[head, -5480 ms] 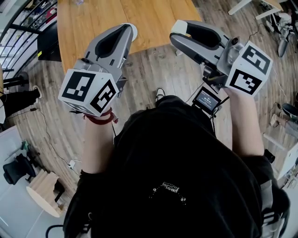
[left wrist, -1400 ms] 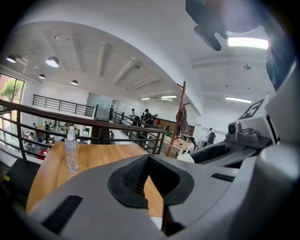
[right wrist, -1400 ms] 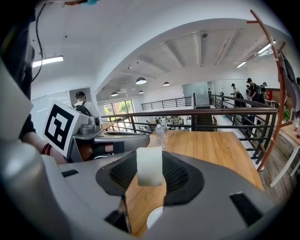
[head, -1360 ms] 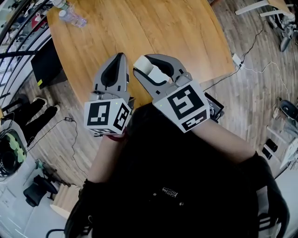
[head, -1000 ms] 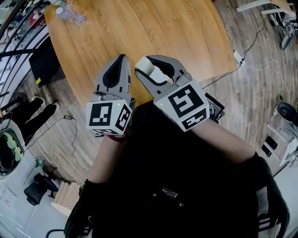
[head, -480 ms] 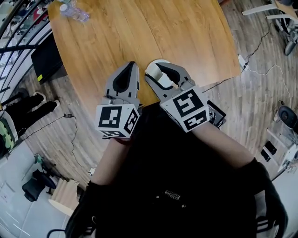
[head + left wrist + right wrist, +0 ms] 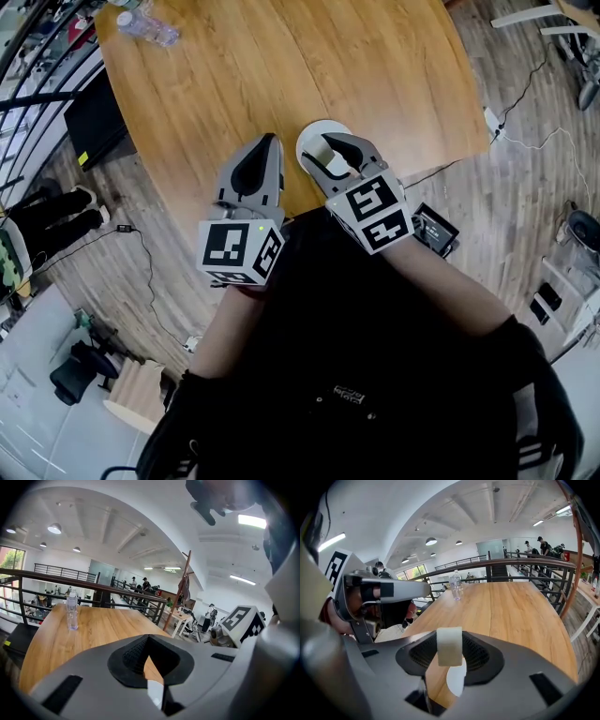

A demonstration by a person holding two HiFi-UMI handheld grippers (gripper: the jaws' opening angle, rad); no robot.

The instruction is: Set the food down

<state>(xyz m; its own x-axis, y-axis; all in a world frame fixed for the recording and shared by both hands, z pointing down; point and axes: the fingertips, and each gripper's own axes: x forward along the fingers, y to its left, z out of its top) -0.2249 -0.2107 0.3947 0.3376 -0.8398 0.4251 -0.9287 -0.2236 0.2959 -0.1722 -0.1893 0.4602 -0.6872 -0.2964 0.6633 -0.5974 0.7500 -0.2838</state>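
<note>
The right gripper (image 7: 450, 644) pinches a pale, squarish block of food (image 7: 449, 652) between its jaws, the pads pressing on the block's two sides. The block stands upright in the grip. Directly below it lies a small white round plate (image 7: 457, 680) on the wooden surface (image 7: 520, 616). Whether the bottom of the food touches the plate is hard to judge from here.

In the head view the right gripper (image 7: 330, 150) sits over the near edge of the surface (image 7: 281, 56), with the plate (image 7: 311, 133) showing under and just beyond its jaws. The left gripper (image 7: 265, 142) is just beside it on the left, also at the near edge and pointing the same way. Its jaws are pressed together at the tips, with nothing between them. In the left gripper view (image 7: 147, 639) only wood and a sliver of white show through the gap behind the tips.

A clear water bottle (image 7: 145, 26) lies at the far left corner of the surface, well apart from both grippers. It appears upright in the right gripper view (image 7: 456, 588). The person's dark top (image 7: 375, 356) fills the near part of the head view.
</note>
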